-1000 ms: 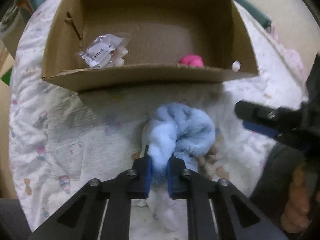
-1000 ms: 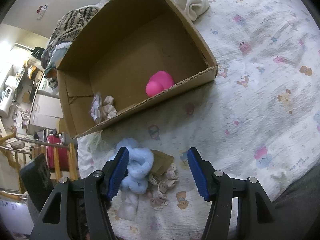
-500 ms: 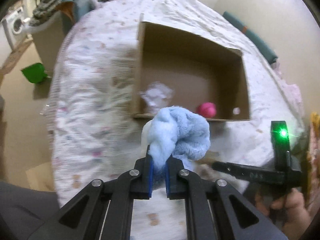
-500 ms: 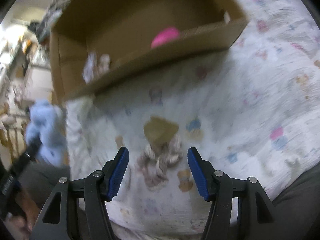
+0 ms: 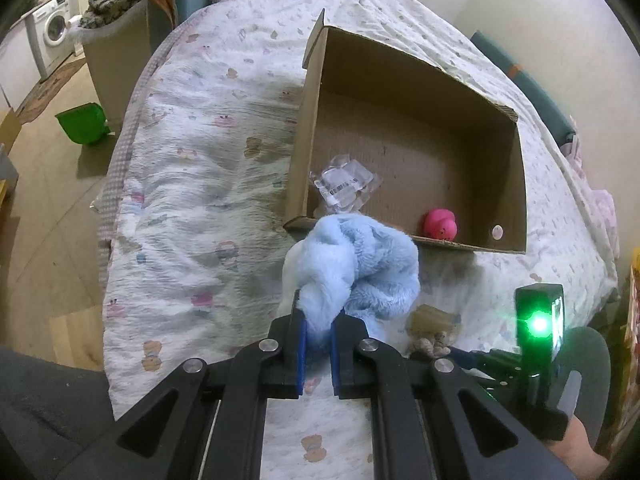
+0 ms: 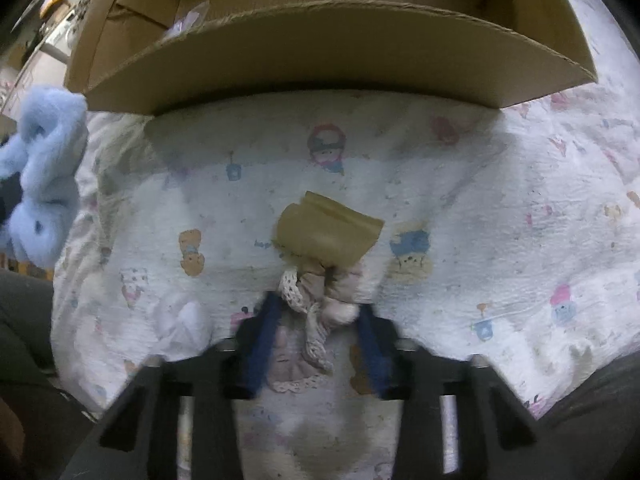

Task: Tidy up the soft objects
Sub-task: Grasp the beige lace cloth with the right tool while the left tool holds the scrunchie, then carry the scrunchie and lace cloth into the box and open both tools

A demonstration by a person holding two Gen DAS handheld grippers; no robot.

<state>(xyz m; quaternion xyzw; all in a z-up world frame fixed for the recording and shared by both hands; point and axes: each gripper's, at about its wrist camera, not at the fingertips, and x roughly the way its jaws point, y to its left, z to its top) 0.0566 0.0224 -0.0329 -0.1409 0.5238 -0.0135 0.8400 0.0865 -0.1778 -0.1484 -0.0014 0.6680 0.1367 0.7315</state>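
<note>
blue plush: we see the fluffy blue plush (image 5: 356, 268) off the bed, pinched at its lower end by the left gripper (image 5: 318, 340); bulk sits at 12 o'clock of the fingers, overlapping the near-left corner of the box in the left wrist view. In the right wrist view it shows at 9 o'clock (image 6: 44, 172), well apart from the right gripper.
left gripper: blue pads clamped tight on the plush fabric.
lace bundle: beige lace-trimmed bundle (image 6: 320, 300) w/ a tan card tag (image 6: 326, 236) lies on the bedspread, tag at 12 o'clock of it.
right gripper: right gripper (image 6: 320, 336) has fingers apart, one on each side of the lace bundle; frame is blurred, so we can't tell if pads touch it. In the left wrist view its body w/ a green light is at 4 o'clock (image 5: 538, 328).
box: open cardboard box (image 5: 516, 184) stands on the bed beyond both grippers; its near wall (image 6: 332, 56) is between the lace bundle and the box floor.
box contents: clear plastic packet (image 5: 344, 184) near the left wall, pink toy (image 5: 440, 229) at the near wall.
surroundings: cartoon-print bedspread (image 5: 200, 184); green dustpan (image 5: 82, 124) on the floor at 10 o'clock; washing machine (image 5: 50, 30) far left.
</note>
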